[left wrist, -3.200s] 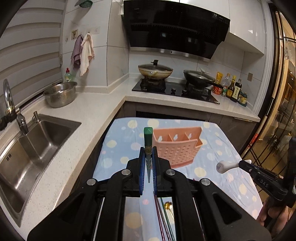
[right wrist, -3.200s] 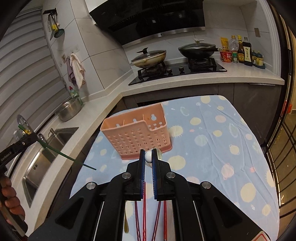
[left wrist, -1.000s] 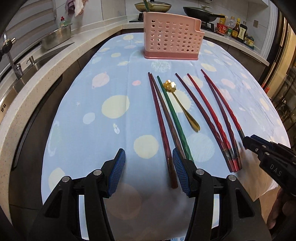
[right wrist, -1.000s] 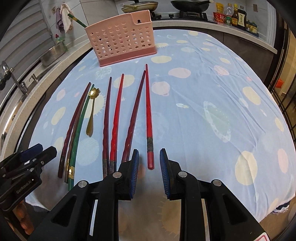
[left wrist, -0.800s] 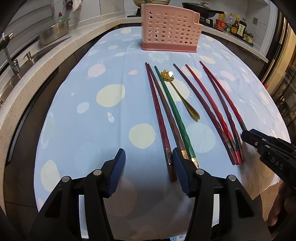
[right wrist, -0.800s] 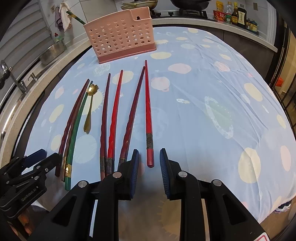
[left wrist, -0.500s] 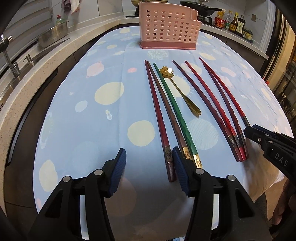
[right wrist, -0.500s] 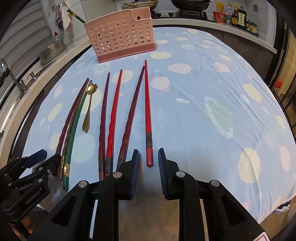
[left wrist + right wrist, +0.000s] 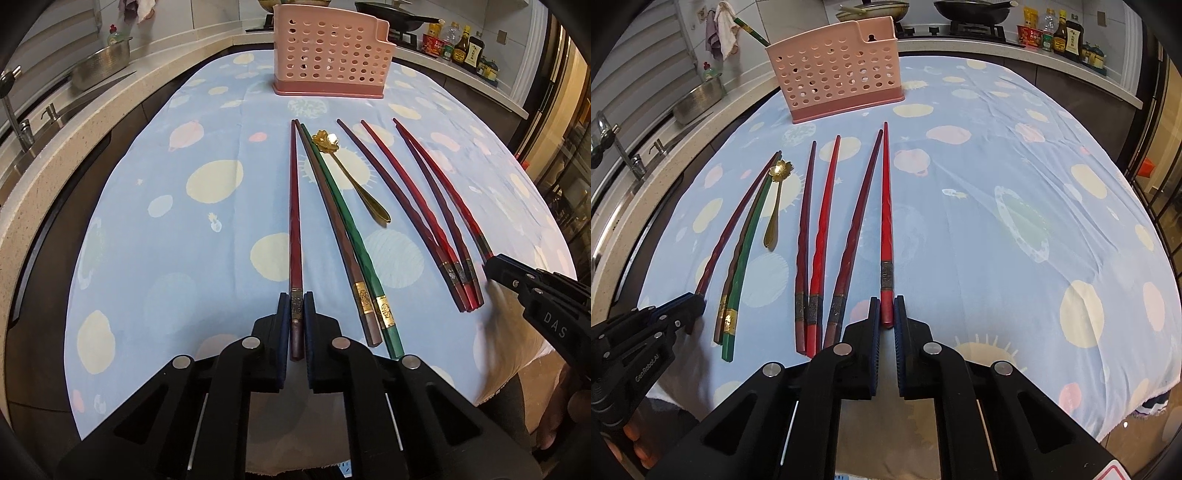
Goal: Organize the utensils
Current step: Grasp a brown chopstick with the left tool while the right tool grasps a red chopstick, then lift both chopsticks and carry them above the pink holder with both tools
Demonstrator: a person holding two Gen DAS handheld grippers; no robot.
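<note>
The left tongs (image 9: 296, 317) are closed around the near, banded end of a dark red chopstick (image 9: 294, 206), the leftmost utensil in the row, which lies flat on the blue cloth with pale spots (image 9: 207, 229) covering the bench. The right tongs (image 9: 886, 314) are pressed onto the near end of a bright red chopstick (image 9: 886, 206), the rightmost in the row, which likewise lies on the cloth.

Between these two, more utensils are laid lengthwise, pointing toward the far side. Just right of the dark red chopstick, a brown chopstick (image 9: 332, 218) and a green chopstick (image 9: 351, 229) lie side by side, touching along their length. A gold spoon with a flower-shaped bowl (image 9: 351, 177) lies beside them, its bowl at the far end. Further right, three more red chopsticks (image 9: 820, 236) are fanned out, their banded ends bunched together near the bench edge.

A pink perforated plastic utensil holder (image 9: 834, 70) stands upright at the far end of the cloth, well apart from the row. A green chopstick handle (image 9: 750, 31) is seen slanting out of its left end in the right wrist view.

A steel bowl (image 9: 101, 66) sits on the stone counter at the far left.
</note>
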